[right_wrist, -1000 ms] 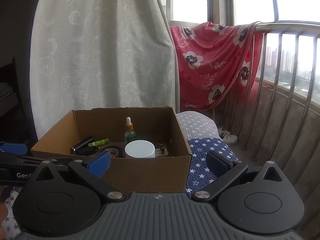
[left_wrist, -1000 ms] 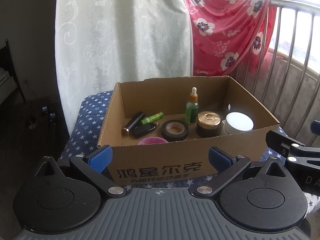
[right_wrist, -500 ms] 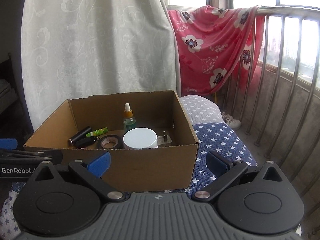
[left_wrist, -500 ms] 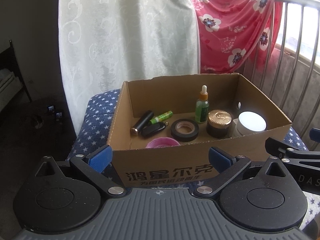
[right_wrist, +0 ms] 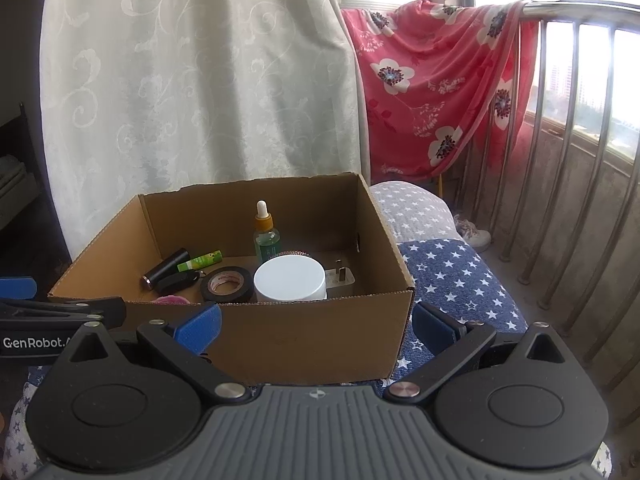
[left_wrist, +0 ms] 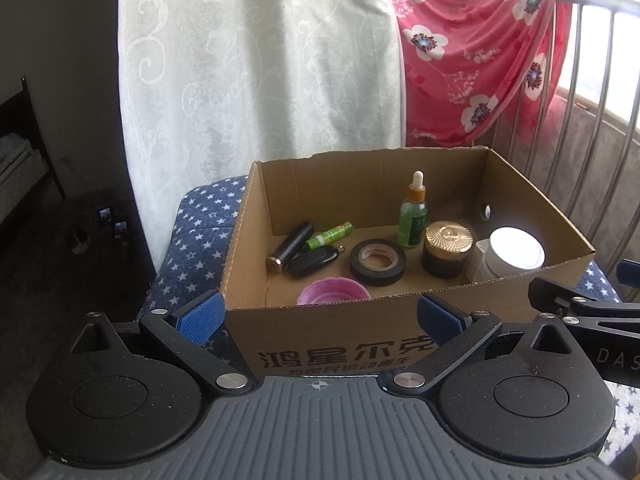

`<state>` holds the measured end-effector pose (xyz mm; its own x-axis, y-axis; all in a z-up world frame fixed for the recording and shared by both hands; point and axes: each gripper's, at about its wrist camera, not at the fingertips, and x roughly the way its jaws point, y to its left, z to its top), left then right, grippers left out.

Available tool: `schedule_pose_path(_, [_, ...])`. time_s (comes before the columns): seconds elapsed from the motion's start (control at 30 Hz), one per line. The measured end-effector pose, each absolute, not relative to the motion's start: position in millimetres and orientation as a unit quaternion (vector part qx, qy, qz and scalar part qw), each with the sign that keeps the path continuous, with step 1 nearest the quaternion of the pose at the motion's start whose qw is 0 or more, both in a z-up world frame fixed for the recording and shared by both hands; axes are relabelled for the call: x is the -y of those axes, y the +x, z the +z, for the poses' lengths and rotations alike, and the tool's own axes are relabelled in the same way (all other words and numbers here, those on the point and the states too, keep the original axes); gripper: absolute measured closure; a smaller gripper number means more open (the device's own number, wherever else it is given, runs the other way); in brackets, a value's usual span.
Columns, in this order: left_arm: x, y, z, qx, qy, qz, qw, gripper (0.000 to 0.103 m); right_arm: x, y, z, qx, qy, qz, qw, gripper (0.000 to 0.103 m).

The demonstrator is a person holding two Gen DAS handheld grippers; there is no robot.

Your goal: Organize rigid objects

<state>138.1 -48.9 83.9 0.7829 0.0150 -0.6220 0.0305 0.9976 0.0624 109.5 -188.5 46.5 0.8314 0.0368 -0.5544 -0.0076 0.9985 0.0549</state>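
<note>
Nearest, at the bottom of each view: left gripper (left_wrist: 318, 318) and right gripper (right_wrist: 316, 326), both spread wide and empty, short of the near wall of the cardboard box (left_wrist: 328, 354), likely poised to reach in. Inside, laid flat at left: black tube (left_wrist: 290, 247), green tube (left_wrist: 329, 235), black fob (left_wrist: 316, 260). Mid-floor: tape roll (left_wrist: 378, 261). Upright toward the right: dropper bottle (left_wrist: 414, 216), gold-lidded jar (left_wrist: 448, 249), white-lidded jar (left_wrist: 514, 254). Half hidden by the near wall: pink lid (left_wrist: 332, 290). Behind the white jar, barely readable: a plug-like piece (right_wrist: 340, 278).
</note>
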Motion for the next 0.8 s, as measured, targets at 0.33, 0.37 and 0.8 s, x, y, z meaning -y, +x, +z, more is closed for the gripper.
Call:
schedule_pose_path(0.33, [45.4, 140.8, 83.4, -0.333, 0.026, 0.003, 0.942, 0.000, 185.2, 116.9, 47.0, -0.293, 0.024, 0.019, 0.956, 0.000])
schedule_pose_path(0.37, [44.9, 140.8, 83.4, -0.333, 0.026, 0.003, 0.942, 0.000, 185.0, 117.0, 47.2, -0.293, 0.024, 0.020, 0.956, 0.000])
schedule_pose_path(0.8, [43.0, 140.2, 84.3, -0.333, 0.024, 0.004, 0.943, 0.000, 182.3, 117.3, 47.8, -0.293, 0.023, 0.021, 0.956, 0.000])
